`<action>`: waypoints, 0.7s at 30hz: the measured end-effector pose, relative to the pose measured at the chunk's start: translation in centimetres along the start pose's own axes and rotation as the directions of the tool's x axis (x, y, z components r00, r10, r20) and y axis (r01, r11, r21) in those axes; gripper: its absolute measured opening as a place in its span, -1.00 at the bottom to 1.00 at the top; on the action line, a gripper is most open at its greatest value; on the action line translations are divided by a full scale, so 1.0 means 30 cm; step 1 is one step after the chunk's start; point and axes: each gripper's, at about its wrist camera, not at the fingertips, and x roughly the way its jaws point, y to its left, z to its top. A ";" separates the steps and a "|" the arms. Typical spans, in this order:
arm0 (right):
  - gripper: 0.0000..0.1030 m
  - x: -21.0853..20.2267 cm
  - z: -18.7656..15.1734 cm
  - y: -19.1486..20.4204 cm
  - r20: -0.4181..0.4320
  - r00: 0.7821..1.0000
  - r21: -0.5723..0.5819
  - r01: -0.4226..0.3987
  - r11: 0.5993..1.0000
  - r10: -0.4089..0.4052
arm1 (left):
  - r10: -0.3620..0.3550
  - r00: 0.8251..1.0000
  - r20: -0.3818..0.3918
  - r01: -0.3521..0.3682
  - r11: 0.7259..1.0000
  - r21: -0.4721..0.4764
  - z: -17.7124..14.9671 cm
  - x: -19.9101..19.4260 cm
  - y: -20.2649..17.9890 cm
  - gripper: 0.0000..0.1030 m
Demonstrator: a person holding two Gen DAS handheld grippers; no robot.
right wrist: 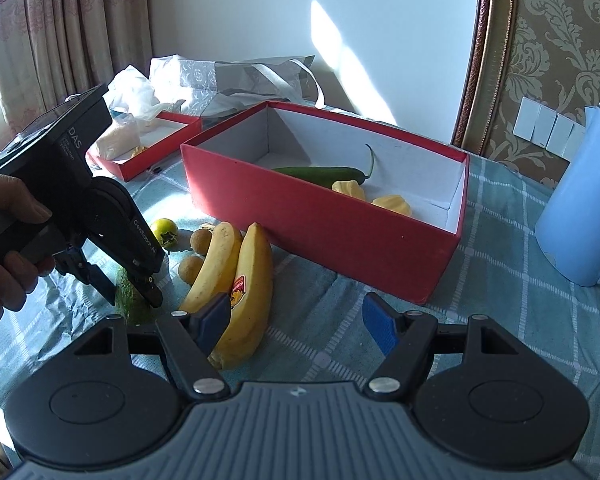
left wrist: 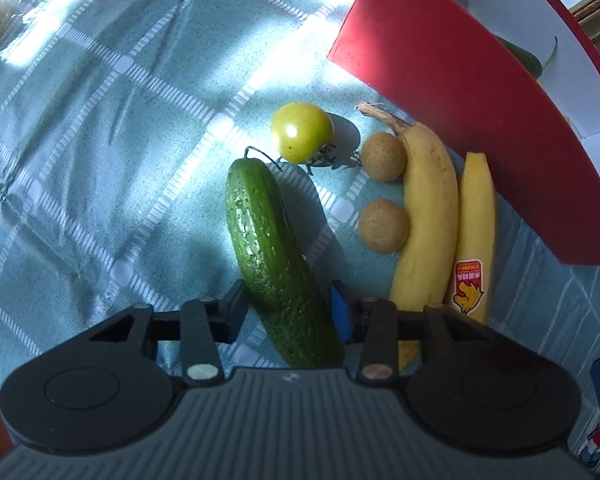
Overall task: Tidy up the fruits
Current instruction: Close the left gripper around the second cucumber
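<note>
A teal checked cloth covers the desk [left wrist: 100, 160], sunlit in patches. The left gripper [left wrist: 288, 312] points straight down over the cucumber [left wrist: 268, 240], its jaws clamped on the near end, which is hidden under the gripper body. Just beyond lie a green tomato [left wrist: 302, 131], two small brown fruits [left wrist: 382, 157] and two bananas [left wrist: 432, 216] (one stickered), beside the red box [right wrist: 320, 216]. The right gripper [right wrist: 296, 322] hovers with jaws apart and empty, near the bananas' tips. Inside the box, a green pepper [right wrist: 320, 172] is partly cut off by the wall.
</note>
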 end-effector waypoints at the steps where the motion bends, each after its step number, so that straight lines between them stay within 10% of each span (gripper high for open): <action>1: 0.41 0.001 0.001 0.003 0.000 1.000 -0.001 -0.002 1.000 0.002 | -0.007 1.000 -0.003 0.007 1.000 -0.003 0.004 -0.001 0.003 -0.25; 9: 0.41 0.010 0.016 0.036 0.003 1.000 -0.032 -0.002 0.999 0.002 | -0.081 0.996 -0.020 0.081 0.996 -0.030 0.017 -0.022 0.092 -0.31; 21: 0.41 0.028 0.026 0.054 -0.005 1.000 -0.033 0.003 0.999 -0.004 | -0.098 0.982 0.160 0.066 0.979 0.195 -0.039 -0.223 0.111 -0.37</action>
